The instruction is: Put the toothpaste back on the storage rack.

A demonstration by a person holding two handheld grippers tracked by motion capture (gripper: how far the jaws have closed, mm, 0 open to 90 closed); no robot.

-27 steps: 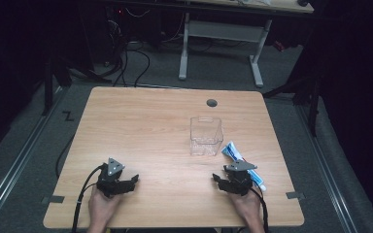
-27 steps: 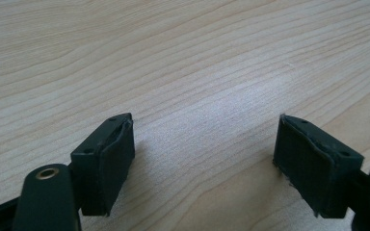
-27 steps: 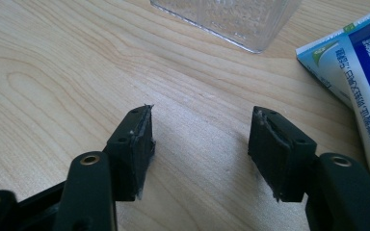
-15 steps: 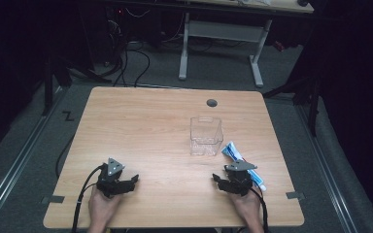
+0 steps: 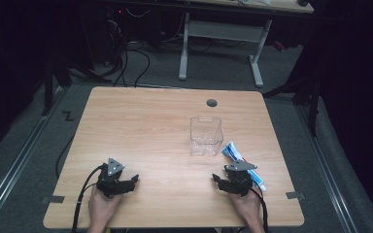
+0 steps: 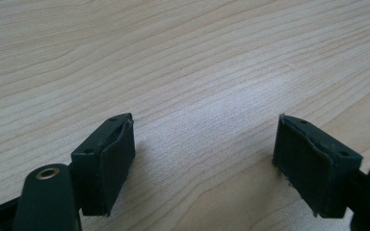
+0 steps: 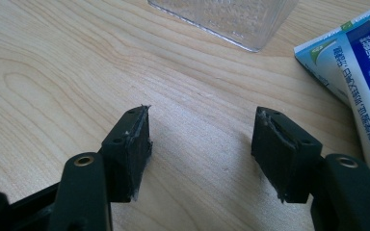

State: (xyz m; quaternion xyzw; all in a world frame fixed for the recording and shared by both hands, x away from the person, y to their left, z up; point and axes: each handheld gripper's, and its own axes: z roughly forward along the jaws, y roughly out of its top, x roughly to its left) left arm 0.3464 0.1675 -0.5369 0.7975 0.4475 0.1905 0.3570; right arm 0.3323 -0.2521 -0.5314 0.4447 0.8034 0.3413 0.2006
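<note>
A clear plastic box (image 5: 206,136) stands upright right of the table's middle; its near corner (image 7: 231,21) shows in the right gripper view. A blue and white toothpaste tube (image 5: 243,164) (image 7: 361,82) lies flat just right of the box. Close beside the tube's near end rests my right gripper (image 5: 219,179) (image 7: 200,144), open over bare wood. My left gripper (image 5: 134,180) (image 6: 204,154) sits low at the front left, jaws wide apart and nothing between them. A hand holds each gripper from the near edge.
The wooden table (image 5: 141,126) has a round cable hole (image 5: 211,103) near its far edge. Behind it stands a white-legged desk (image 5: 221,43) with cables on the floor. A cable trails from each gripper over the front edge.
</note>
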